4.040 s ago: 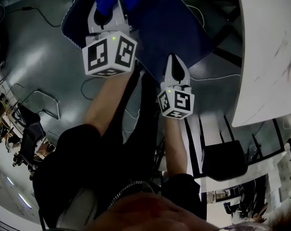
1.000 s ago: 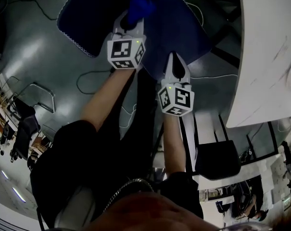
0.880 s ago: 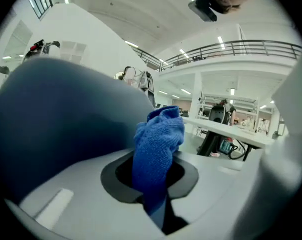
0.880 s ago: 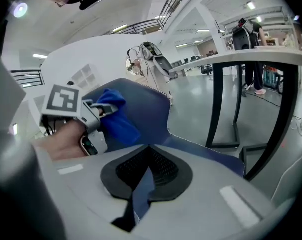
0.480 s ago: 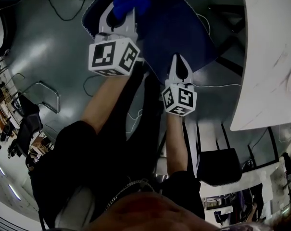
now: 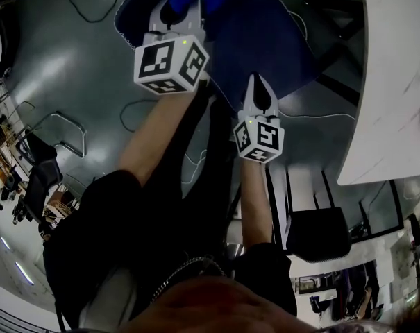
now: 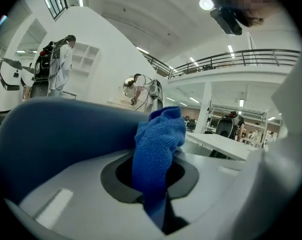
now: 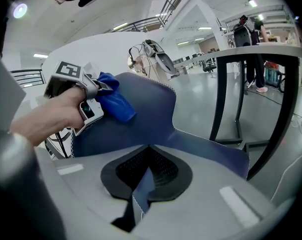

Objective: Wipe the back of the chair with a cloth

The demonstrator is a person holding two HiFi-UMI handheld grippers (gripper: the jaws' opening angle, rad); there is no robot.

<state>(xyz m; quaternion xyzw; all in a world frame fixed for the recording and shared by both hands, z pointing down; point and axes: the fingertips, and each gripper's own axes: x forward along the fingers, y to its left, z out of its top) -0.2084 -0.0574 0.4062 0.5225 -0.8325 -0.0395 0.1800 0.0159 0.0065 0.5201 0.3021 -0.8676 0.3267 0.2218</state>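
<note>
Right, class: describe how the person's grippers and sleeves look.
Left gripper and right gripper are pale grey plastic with dark grey jaw pads. Each carries a white cube with black square markers and a green light. Sleeves are black.

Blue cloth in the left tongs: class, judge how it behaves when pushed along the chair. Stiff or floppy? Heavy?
Probably floppy: the blue cloth bunches and folds where the left tongs pinch it. Likely light, as one pinch holds the whole wad. Its knitted texture should drag on the chair, not slip.
</note>
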